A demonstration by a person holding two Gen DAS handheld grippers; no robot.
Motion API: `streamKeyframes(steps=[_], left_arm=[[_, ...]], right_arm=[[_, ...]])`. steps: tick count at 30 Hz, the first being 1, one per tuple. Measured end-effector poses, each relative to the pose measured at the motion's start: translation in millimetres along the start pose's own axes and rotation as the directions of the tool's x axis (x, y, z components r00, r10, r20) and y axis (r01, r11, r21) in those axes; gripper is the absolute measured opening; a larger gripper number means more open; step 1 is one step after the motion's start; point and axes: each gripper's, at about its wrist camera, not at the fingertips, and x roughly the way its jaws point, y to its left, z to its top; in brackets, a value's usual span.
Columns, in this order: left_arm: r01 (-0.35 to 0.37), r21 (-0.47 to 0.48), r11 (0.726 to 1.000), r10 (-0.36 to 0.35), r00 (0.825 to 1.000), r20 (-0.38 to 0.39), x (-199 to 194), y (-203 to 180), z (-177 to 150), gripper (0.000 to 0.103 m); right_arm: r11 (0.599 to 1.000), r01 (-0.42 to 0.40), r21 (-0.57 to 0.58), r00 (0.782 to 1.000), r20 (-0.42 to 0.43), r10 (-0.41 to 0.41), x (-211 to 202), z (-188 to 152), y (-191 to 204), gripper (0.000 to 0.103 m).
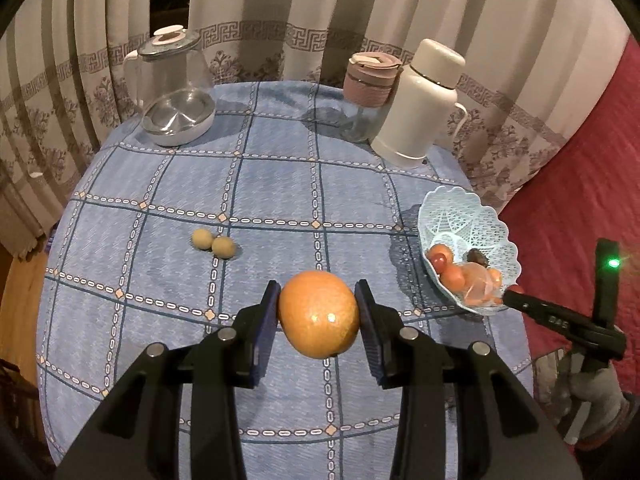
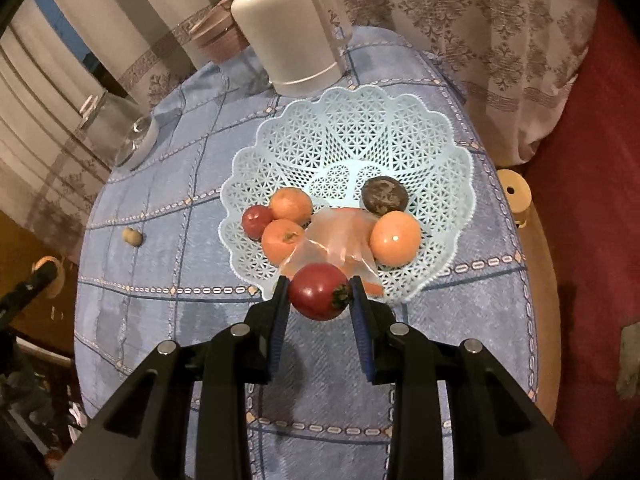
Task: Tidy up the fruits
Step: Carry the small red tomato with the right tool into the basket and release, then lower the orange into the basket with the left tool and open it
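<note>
Both fruits gripped (tomato (image 2: pixel 320 297) stem rightward, orange (image 1: pixel 319 314) crosswise).

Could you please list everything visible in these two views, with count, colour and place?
large orange: 1, orange, held between the left fingers above the cloth
red fruit: 1, red, held between the right fingers at the basket's near rim
basket: 1, pale blue lattice, right side of the table
fruits in basket: 3 orange, 1 small red, 1 dark brown
plastic bag: 1, clear, in the basket
small round fruits: 2, yellowish, touching, mid-table
glass jug: 1, clear, far left
glass jar: 1, pinkish lid, far side
thermos: 1, cream, beside the jar
tablecloth: 1, blue check
left gripper: black, blue pads
right gripper: black, blue pads
</note>
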Motion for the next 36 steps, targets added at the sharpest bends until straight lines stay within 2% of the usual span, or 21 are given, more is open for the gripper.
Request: streamKeyframes(steps=[6,16,19,23,24,25,27,36], left_arm=[[-0.010,-0.010,1.000,0.010,1.000,0.007,-5,1,-4,0.038],[-0.030,-0.031,0.999,0.030,1.000,0.008,-8,8,-5,0.039],[-0.029,-0.027,0.999,0.030,1.000,0.008,-7,7,-3,0.039],[-0.026,-0.022,0.999,0.026,1.000,0.004,-4,5,0,0.039],[-0.025,-0.019,1.000,0.025,1.000,0.002,-2,4,1,0.039],[-0.022,-0.015,1.000,0.022,1.000,0.001,-1,1,2,0.039],[-0.013,-0.005,1.000,0.013,1.000,-0.004,2,-3,3,0.039],[0.058,0.083,0.995,-0.055,0.998,-0.041,27,-48,10,0.039]], right_arm=[[0.999,0.021,-0.034,0.999,-0.047,-0.023,26,3,2,0.031],[0.990,0.114,-0.082,0.990,-0.068,-0.119,65,15,-9,0.031],[0.991,0.117,-0.062,0.990,-0.069,-0.122,68,22,-13,0.031],[0.993,0.110,-0.044,0.993,-0.047,-0.112,59,27,-16,0.032],[0.994,0.102,-0.038,0.994,-0.044,-0.103,56,27,-17,0.036],[0.995,0.096,-0.035,0.994,-0.041,-0.098,53,27,-17,0.046],[0.996,0.090,-0.028,0.996,-0.022,-0.090,43,24,-19,0.057],[0.997,0.073,0.029,0.997,0.030,-0.074,1,0,-35,0.057]])
